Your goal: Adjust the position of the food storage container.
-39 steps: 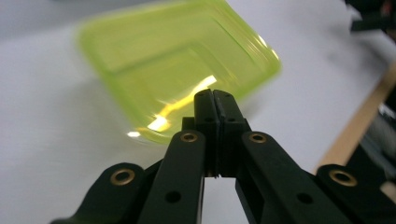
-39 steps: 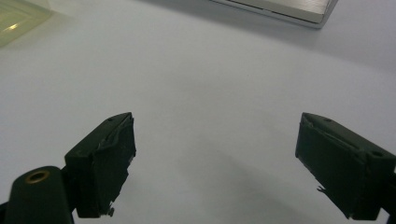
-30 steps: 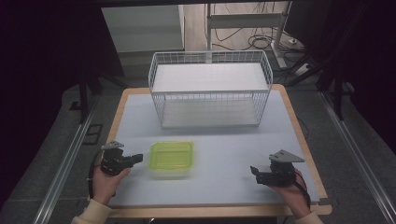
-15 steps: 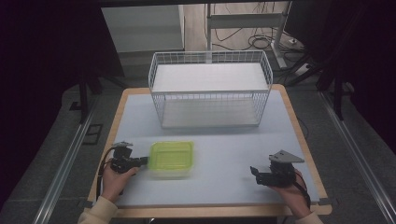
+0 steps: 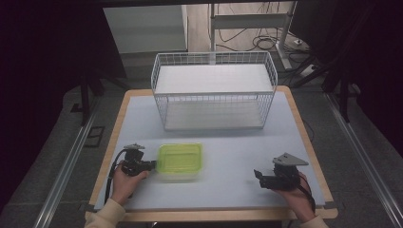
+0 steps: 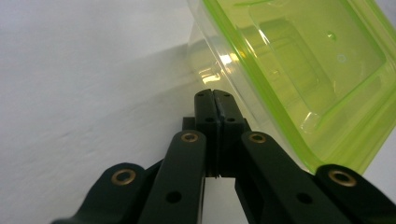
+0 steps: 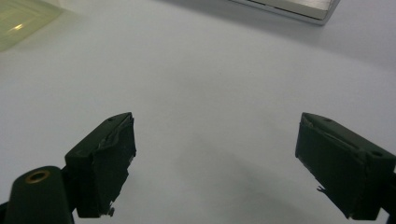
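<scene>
— Where's the green container (image 5: 180, 160) from the left gripper (image 5: 151, 166)?
— Just right of its closed, empty jaws, near edge of the table (image 5: 228, 190) — right gripper (image 5: 257, 175) gapes wide, well apart

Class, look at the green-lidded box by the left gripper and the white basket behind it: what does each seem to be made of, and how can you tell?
The yellow-green lidded box looks like glossy, see-through plastic: light glints on it and the table shows through. The white wire basket appears to be coated or painted metal wire: thin rods form an open grid; its finish looks matt.
</scene>
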`<state>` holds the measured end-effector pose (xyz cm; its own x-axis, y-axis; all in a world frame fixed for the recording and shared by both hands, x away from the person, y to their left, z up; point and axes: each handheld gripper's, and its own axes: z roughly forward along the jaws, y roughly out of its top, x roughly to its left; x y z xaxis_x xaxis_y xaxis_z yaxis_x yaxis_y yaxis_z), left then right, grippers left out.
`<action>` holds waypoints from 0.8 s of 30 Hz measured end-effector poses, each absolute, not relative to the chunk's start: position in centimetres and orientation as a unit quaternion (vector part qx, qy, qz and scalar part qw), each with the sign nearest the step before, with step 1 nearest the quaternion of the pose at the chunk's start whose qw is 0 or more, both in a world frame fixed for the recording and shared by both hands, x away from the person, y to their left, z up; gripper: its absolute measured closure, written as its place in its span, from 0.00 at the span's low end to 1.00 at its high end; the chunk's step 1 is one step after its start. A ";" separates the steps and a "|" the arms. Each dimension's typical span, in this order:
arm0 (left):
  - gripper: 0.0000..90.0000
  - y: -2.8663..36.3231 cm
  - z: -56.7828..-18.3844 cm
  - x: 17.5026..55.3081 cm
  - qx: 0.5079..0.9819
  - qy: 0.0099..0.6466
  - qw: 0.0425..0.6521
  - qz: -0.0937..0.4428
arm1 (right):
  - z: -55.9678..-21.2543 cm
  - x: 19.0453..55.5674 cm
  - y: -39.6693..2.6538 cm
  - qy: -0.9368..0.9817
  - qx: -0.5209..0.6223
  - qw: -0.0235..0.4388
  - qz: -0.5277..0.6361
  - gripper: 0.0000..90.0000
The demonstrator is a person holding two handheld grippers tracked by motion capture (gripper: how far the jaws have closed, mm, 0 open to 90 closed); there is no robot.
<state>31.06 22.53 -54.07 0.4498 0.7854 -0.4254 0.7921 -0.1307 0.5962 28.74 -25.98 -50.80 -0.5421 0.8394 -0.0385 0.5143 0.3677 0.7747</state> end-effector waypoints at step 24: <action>1.00 15.5 -54.0 32.6 0.780 0.485 0.396 -0.024 | -50.7 28.6 -25.9 0.798 0.422 0.219 0.371 0.14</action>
<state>32.63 15.46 -53.98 0.5290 0.7368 -0.4211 0.7749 -0.2171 0.5936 28.62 -25.95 -50.68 -0.5479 0.8358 -0.0358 0.5109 0.3681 0.7768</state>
